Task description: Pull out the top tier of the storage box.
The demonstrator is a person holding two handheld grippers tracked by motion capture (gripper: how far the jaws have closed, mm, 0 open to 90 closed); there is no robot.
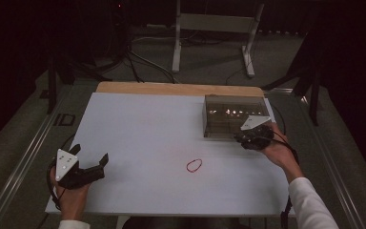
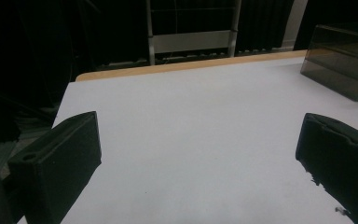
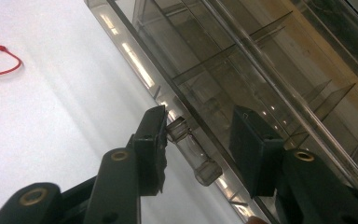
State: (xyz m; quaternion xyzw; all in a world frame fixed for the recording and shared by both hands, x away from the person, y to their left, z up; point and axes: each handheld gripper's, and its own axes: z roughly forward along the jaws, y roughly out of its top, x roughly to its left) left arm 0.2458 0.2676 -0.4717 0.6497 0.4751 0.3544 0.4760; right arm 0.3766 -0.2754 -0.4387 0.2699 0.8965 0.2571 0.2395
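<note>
A smoked clear plastic box (image 1: 228, 115) with inner dividers stands at the table's far right. My right gripper (image 1: 244, 137) is at its near front edge. In the right gripper view the right gripper (image 3: 200, 120) straddles that edge of the box (image 3: 270, 56). Its jaws stand apart with the clear clasp (image 3: 192, 150) between them; the left fingertip (image 3: 156, 135) touches the clasp's end and the other jaw lies over the lid. A red string loop (image 1: 194, 165) lies on the white tabletop (image 1: 147, 129). My left gripper (image 1: 90, 153) rests open near the front left corner, nothing between its jaws (image 2: 198, 140).
The table's wooden far edge (image 1: 181, 88) borders a dark floor with cables and a white metal stand (image 1: 214, 28). The red loop (image 3: 0, 60) lies a short way left of the box's front. Bare white tabletop (image 2: 191, 107) stretches ahead of the left gripper.
</note>
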